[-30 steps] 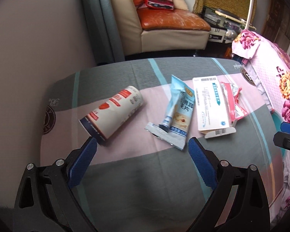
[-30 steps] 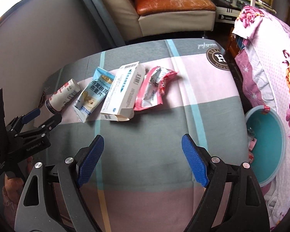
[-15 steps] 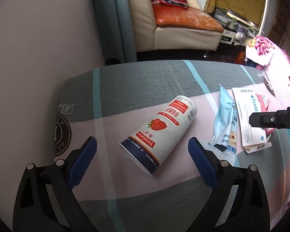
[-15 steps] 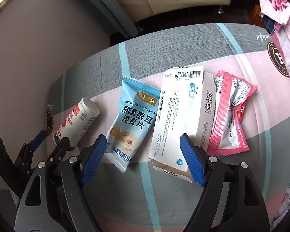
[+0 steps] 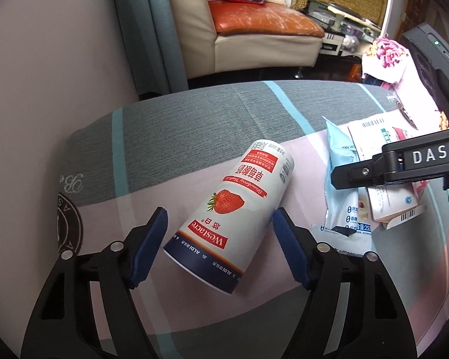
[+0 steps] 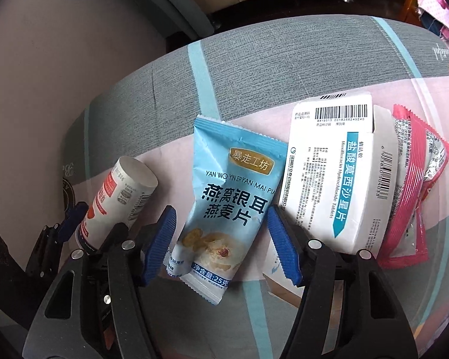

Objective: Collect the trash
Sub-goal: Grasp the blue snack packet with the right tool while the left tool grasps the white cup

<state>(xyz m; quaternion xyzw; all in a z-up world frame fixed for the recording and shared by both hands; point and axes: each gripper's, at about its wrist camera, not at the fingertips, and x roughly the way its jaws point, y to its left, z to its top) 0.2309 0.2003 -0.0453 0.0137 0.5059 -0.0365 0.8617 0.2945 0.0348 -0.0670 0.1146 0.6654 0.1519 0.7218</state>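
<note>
A white strawberry drink can lies on its side on the striped bed cover. My left gripper is open, its blue pads either side of the can's lower end. A light blue snack packet lies flat to the can's right. My right gripper is open, straddling the packet's lower half. The can also shows in the right wrist view, at the left. A white medicine box and a pink wrapper lie right of the packet.
The bed cover is grey and pink with teal stripes. A grey wall borders the bed on the left. A cream and orange sofa stands beyond the bed. The right gripper's body crosses the left wrist view.
Both grippers have moved forward and down. The left now straddles the can and the right straddles the blue packet. Both jaws have narrowed a little.
</note>
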